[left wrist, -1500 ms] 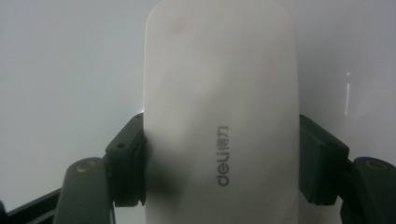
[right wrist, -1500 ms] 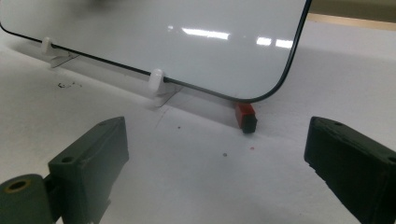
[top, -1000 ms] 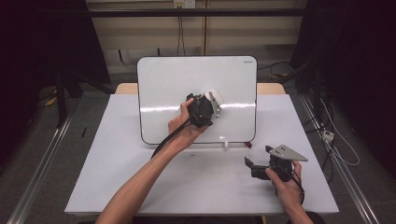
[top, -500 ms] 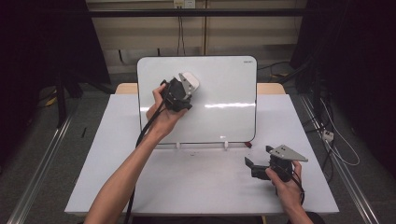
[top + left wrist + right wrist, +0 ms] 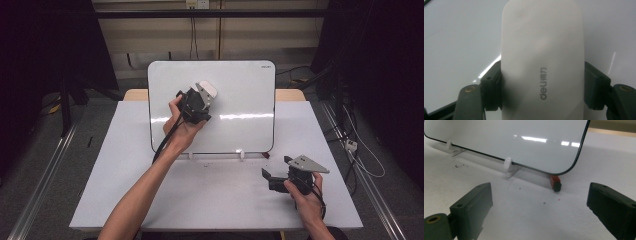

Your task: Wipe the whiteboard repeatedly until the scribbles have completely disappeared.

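The left gripper point(image 5: 204, 97) clamps the eraser point(image 5: 542, 60) against the upper left of the whiteboard point(image 5: 245, 90), which appears clean, so wiping seems nearly finished, while the right gripper point(image 5: 277, 172) rests wide and empty near the table's point(image 5: 110, 190) right edge.

beige wall point(image 5: 165, 40), grey floor point(image 5: 45, 150), dark curtains point(image 5: 45, 40)

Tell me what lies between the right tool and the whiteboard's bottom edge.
Mostly bare white table. In the right gripper view, a small red and black piece sits by the whiteboard corner, ahead of the open right tool.
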A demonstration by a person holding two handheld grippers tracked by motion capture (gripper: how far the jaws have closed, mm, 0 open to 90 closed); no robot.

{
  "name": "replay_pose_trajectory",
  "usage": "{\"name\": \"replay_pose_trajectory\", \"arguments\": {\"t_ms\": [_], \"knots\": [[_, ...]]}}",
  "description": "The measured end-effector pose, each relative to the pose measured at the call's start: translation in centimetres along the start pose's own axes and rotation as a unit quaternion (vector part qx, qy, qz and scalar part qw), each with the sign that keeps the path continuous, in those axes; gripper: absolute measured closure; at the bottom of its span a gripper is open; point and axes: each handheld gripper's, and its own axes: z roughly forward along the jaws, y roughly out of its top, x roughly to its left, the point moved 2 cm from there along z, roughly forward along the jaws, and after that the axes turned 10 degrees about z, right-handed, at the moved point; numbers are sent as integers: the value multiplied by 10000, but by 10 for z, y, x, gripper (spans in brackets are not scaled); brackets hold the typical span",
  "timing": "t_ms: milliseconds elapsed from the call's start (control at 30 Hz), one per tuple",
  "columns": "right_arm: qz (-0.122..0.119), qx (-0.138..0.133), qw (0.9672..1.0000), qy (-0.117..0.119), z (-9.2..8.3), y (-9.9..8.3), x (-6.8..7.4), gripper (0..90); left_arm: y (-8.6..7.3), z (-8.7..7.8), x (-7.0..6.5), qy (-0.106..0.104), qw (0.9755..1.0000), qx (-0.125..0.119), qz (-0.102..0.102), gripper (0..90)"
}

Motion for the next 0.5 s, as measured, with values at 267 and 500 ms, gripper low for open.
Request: {"name": "replay_pose_trajectory", "arguments": {"t_ms": [267,500], "knots": [[8,-2,10000,18,-1,0,0,65,8,2,-46,-158,9983,-144,549,310],[18,3,10000,29,-1,0,0,64,3,-1,-67,-225,9958,-172,868,310]]}}
